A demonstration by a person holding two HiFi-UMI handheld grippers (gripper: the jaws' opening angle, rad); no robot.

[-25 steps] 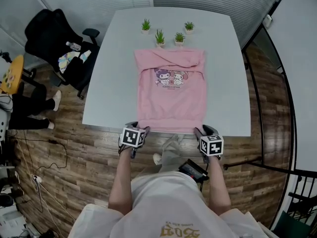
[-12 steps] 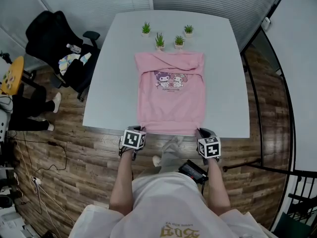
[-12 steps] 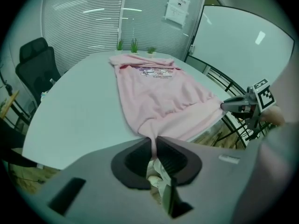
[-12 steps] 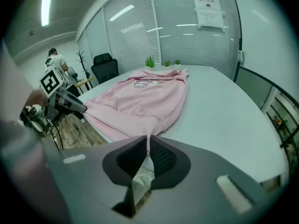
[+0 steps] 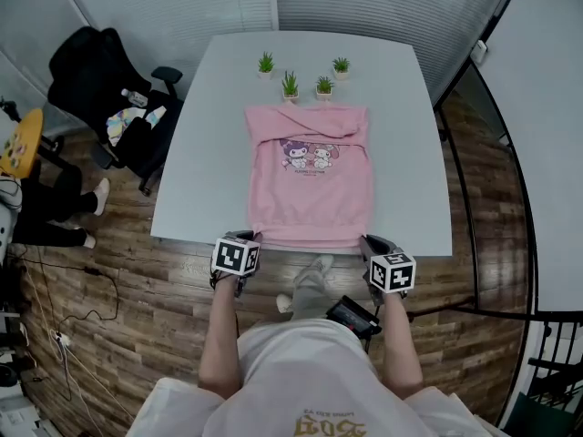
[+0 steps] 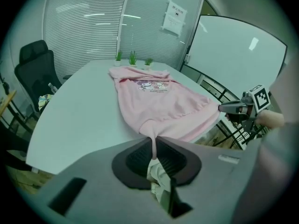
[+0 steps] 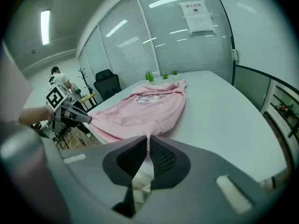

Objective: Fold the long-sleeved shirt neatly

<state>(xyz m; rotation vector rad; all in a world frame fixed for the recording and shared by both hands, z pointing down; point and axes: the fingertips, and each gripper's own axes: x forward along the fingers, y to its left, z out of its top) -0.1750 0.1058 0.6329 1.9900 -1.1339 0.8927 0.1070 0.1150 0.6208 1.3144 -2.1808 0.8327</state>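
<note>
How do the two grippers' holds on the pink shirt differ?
The left gripper pinches the sweatshirt hem's left corner, the right gripper its right corner. The left gripper is nearer the office chair, the right gripper farther. Both grippers' jaws have just been closing on the hem.

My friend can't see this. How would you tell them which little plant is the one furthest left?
Look at the white table with the pink shirt lying on it. Beyond its collar stand four little potted plants. Pick the leftmost plant: it stands in the back row, farther from the shirt than the two middle plants.
</note>
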